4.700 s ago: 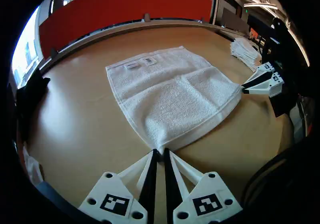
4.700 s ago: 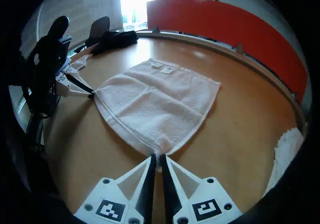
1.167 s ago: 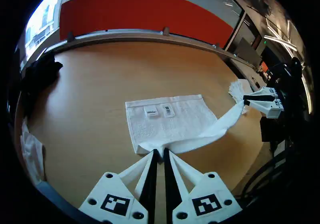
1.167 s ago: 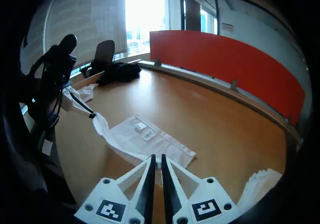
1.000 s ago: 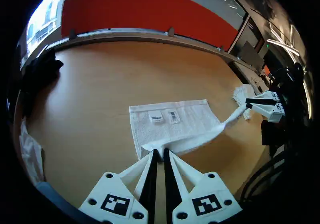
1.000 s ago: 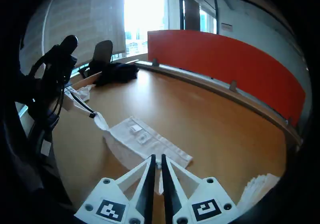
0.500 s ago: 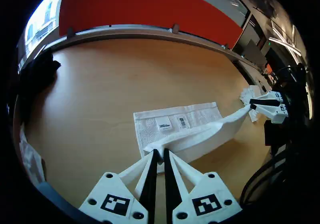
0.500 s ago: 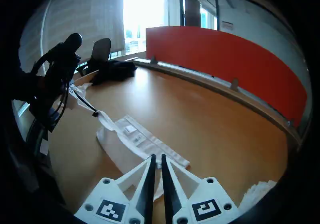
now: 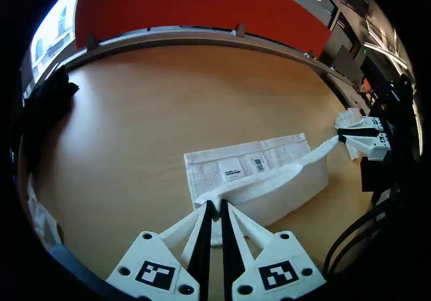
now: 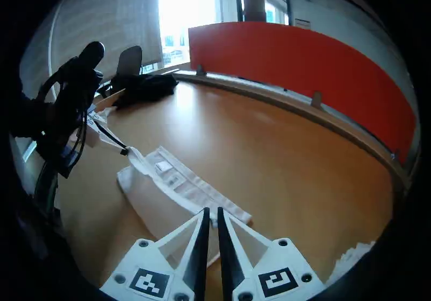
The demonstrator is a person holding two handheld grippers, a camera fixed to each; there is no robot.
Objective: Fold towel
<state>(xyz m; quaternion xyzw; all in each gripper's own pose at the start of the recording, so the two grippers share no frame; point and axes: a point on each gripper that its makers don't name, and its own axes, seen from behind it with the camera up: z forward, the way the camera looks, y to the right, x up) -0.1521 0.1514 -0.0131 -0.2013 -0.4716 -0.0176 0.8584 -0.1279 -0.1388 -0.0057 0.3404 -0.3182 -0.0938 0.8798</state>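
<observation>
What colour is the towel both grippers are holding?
A plain white terry towel, clearest in the left gripper view.

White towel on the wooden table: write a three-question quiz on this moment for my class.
1. True or false: the left gripper is shut on the white towel.
2. The towel's two labels are: A) facing up, B) hidden underneath, C) torn off.
3. What colour is the partition beyond the wooden table?
Key: 1 true; 2 A; 3 red.

No readable text — towel [image 9: 293, 185] tags [image 9: 231, 168] too small; one shows a barcode [image 9: 259, 164] — digits illegible.
</observation>
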